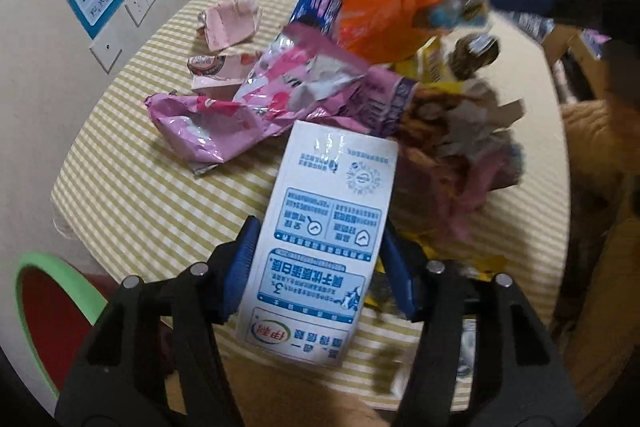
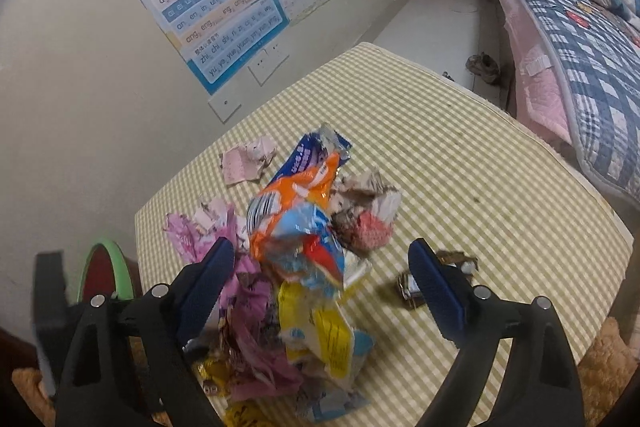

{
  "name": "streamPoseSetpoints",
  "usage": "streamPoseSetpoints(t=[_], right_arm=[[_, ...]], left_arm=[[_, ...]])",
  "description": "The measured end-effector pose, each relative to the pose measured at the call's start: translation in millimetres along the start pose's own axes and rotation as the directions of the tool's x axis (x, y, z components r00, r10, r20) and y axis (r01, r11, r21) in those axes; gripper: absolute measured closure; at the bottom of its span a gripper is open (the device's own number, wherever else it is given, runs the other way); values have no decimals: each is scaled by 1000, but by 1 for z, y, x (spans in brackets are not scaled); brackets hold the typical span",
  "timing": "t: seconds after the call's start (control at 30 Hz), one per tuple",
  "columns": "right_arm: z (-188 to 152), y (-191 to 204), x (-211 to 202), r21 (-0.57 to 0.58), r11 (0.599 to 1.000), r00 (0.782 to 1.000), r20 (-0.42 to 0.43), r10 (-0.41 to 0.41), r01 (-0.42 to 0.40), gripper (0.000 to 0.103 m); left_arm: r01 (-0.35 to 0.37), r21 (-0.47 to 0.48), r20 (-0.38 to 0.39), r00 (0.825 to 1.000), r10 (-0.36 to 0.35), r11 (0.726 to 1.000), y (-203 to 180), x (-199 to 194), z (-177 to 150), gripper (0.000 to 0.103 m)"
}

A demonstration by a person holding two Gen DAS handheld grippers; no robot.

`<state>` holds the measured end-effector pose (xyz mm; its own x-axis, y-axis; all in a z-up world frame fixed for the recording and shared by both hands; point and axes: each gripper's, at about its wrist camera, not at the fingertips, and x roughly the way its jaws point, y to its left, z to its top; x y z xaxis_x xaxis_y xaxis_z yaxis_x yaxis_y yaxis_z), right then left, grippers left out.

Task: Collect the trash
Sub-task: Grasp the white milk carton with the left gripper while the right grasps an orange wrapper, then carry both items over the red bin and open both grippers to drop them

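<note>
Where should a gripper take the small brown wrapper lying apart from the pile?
Probably across the brown wrapper's narrow middle, coming from above. It lies flat and alone on the checked cloth, beside the right gripper's right finger, with bare cloth on its other sides.

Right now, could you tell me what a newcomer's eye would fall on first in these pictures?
First comes the heap of crumpled wrappers in the middle of the checked tablecloth, its orange wrapper brightest. Next is the white milk carton between the left gripper's blue pads. The right gripper hangs open over the heap.
</note>
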<state>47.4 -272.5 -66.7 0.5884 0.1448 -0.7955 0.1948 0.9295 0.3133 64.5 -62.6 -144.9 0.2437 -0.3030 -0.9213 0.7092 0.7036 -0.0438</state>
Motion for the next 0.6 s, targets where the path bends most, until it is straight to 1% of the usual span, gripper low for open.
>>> streamPoseSetpoints(t=[0.03, 0.1, 0.17, 0.2, 0.3, 0.37, 0.47, 0.53, 0.6], right_arm=[[1, 0, 3, -1, 1000, 1000, 1, 5, -5, 18], [3, 0, 12, -3, 1000, 1000, -6, 6, -6, 26], [3, 0, 18, -6, 1000, 999, -28, 20, -20, 50], [2, 0, 20, -3, 999, 999, -38, 38, -38, 53], [2, 3, 11, -18, 999, 999, -17, 44, -45, 54], [3, 9, -5, -42, 998, 999, 29, 40, -39, 54], [2, 16, -25, -55, 998, 995, 88, 47, -42, 54], [0, 23, -42, -71, 997, 989, 144, 41, -31, 54], [-2, 31, -53, -87, 996, 980, 194, 34, -17, 54]], left_arm=[[4, -12, 12, 1000, -4, 1000, 0, -3, -2, 46], [13, -43, 41, 999, -11, 999, -5, -12, -8, 46], [18, -81, 76, 997, -12, 997, -7, -21, -13, 46], [21, -98, 89, 996, -12, 995, -9, -26, -15, 46], [40, -186, 147, 989, -13, 982, -5, -44, -26, 46], [43, -239, 175, 984, -1, 970, -4, -56, -33, 46], [26, -317, 218, 975, 46, 948, 0, -78, -48, 46], [19, -377, 245, 966, 80, 926, 14, -93, -56, 46], [20, -451, 272, 955, 116, 893, 30, -112, -69, 46]])
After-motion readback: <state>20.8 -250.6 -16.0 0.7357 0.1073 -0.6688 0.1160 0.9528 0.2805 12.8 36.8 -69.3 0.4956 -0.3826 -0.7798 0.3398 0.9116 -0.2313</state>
